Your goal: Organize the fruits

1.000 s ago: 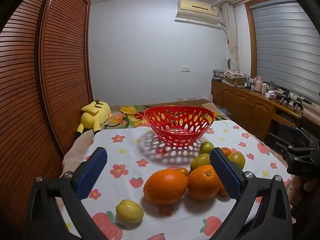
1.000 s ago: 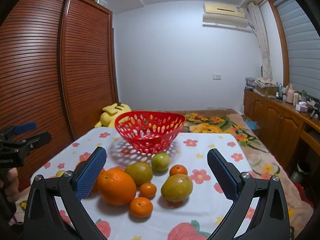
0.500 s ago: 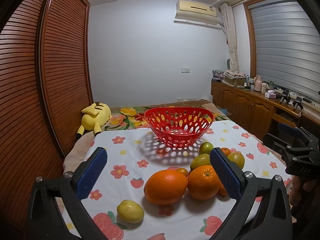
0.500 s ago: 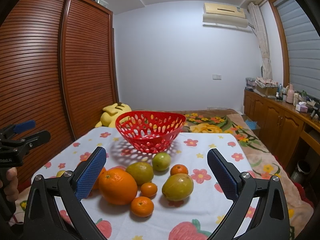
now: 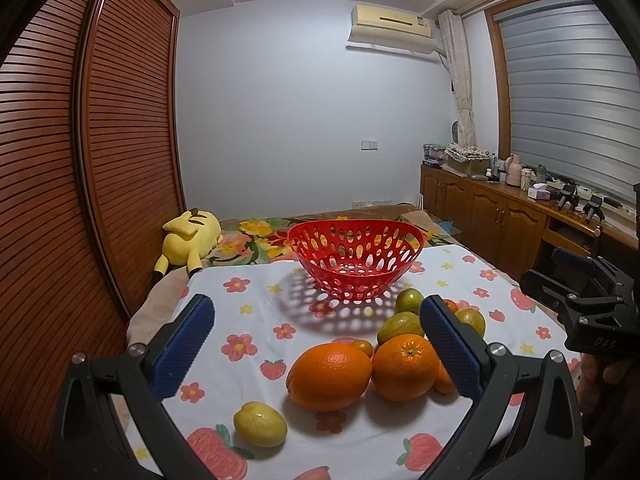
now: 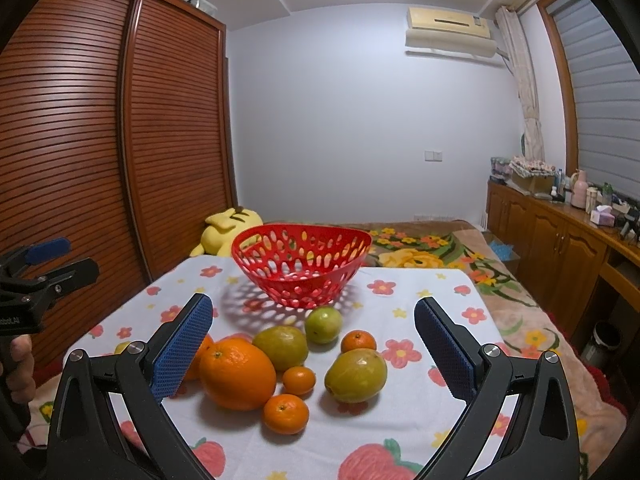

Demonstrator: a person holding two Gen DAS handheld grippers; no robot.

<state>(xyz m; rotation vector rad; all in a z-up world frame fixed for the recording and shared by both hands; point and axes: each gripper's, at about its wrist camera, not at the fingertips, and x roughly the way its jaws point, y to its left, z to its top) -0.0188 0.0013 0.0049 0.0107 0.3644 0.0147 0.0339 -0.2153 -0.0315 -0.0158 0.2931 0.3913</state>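
An empty red perforated basket [image 5: 355, 258] [image 6: 301, 265] stands at the far middle of the flowered tablecloth. Near me lie two large oranges [image 5: 329, 376] [image 5: 405, 367], several green-yellow fruits [image 6: 355, 375] [image 6: 281, 347] [image 6: 323, 324], small mandarins [image 6: 285, 413] [image 6: 358, 341] and a yellow fruit [image 5: 260, 429] at the front left. My left gripper [image 5: 316, 340] is open and empty, above the oranges. My right gripper [image 6: 314, 340] is open and empty, above the fruit cluster. Each gripper shows at the edge of the other's view.
A yellow plush toy [image 5: 188, 240] lies behind the table on a flowered blanket [image 6: 420, 248]. A slatted wooden wardrobe [image 5: 80, 160] runs along the left. Wooden cabinets [image 5: 500, 216] with small items line the right wall. The table's edges [image 6: 500, 320] fall away left and right.
Both grippers have moved very slightly; the views are almost the same. Both stay open, and no fruit has moved.
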